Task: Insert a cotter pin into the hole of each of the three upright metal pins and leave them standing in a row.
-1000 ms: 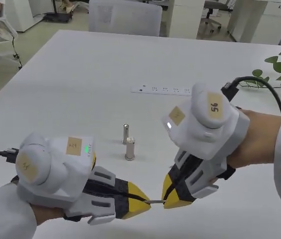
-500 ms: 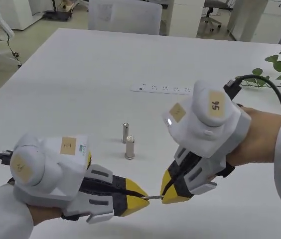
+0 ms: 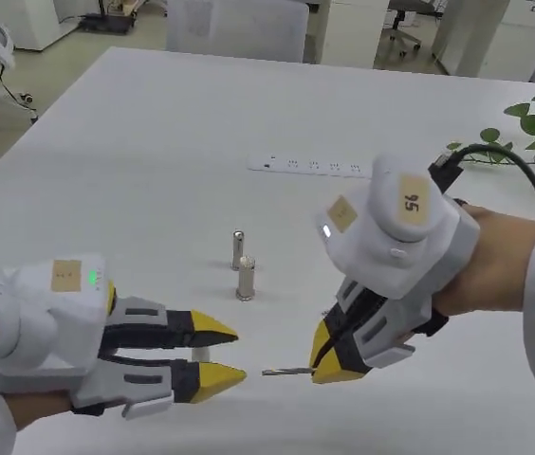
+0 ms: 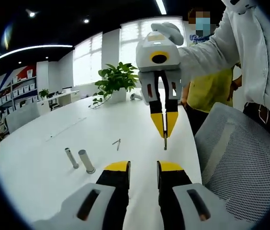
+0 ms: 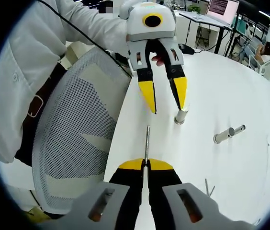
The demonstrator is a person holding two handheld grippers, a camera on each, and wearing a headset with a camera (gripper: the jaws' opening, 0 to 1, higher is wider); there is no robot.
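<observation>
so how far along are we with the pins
Done: nothing visibly; the nearer upright silver metal pin and the farther one look bare, though small. In hand: the right claw grips a thin metal cotter pin; the left claw is open beside a third pin. Left: apparently all three insertions.

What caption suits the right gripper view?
The right claw, shut on a cotter pin, faces the open left claw beside a metal pin.
</observation>
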